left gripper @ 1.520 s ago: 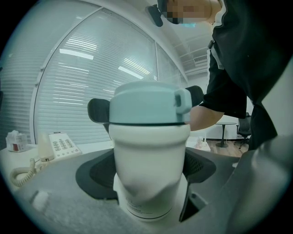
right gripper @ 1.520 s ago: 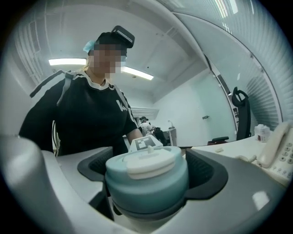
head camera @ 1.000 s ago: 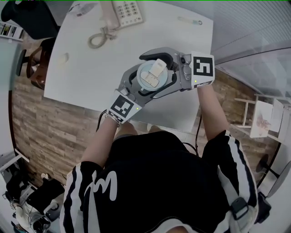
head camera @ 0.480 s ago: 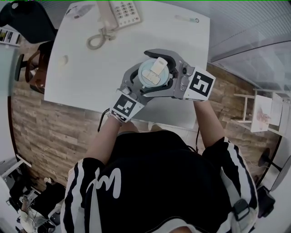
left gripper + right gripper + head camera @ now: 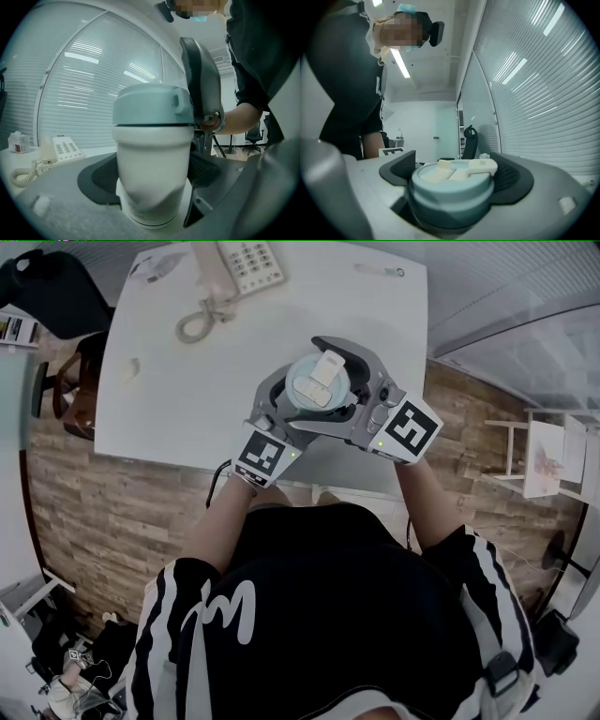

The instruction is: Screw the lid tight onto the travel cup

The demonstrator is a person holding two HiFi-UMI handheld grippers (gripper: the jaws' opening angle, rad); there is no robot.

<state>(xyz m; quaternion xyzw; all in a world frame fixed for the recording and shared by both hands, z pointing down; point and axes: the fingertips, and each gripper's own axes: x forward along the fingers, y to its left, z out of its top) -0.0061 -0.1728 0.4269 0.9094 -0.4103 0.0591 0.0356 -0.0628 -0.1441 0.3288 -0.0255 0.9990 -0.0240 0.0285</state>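
Note:
A white travel cup (image 5: 152, 173) stands upright over the white table (image 5: 169, 390), with a pale teal lid (image 5: 317, 388) on top. My left gripper (image 5: 298, 407) comes in from the lower left, and its pads (image 5: 101, 176) press on the cup body; its marker cube sits close to the table's near edge. My right gripper (image 5: 326, 381) reaches in from the lower right at lid height. In the right gripper view the lid (image 5: 452, 185), with its cream flip tab, sits squeezed between the two dark pads (image 5: 516, 180). One right jaw rises behind the lid (image 5: 152, 105) in the left gripper view.
A desk telephone (image 5: 234, 261) with a coiled cord (image 5: 195, 322) lies at the table's far side; it also shows in the left gripper view (image 5: 61, 149) next to a small box (image 5: 18, 141). A small pale object (image 5: 134, 365) rests at the left. The person's torso is just behind the near edge.
My right gripper has swung clockwise around the lid as seen from above, its marker cube moving down toward the person. The left gripper and the cup have stayed put.

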